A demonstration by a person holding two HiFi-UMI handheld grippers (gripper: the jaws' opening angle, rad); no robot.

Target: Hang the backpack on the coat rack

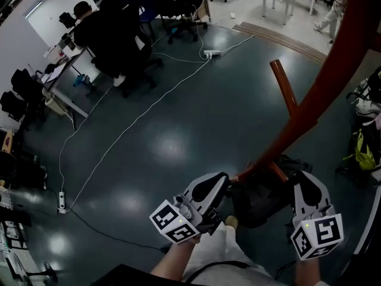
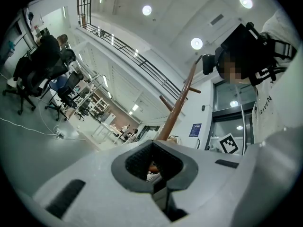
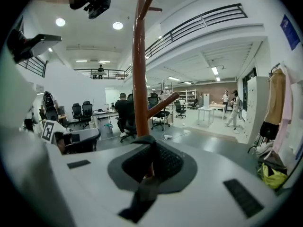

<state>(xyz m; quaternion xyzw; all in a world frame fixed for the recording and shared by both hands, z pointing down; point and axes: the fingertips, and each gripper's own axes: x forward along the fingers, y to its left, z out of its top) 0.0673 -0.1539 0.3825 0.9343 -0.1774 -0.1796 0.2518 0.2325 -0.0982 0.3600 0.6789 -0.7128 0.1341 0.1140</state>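
Right hand-held gripper [image 3: 150,144] clamped on backpack strap [image 3: 141,196], left hand-held gripper [image 2: 154,148] closed

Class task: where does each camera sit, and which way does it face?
Head view: on the person's head, facing steeply down at coat rack and backpack; left gripper, right gripper, forearms show.
Left gripper view: on the left gripper, tilted up along shut jaws; the person's torso shows.
Right gripper view: on the right gripper, roughly level, jaws shut on a strap; left gripper shows.
Both gripper views share the coat rack.
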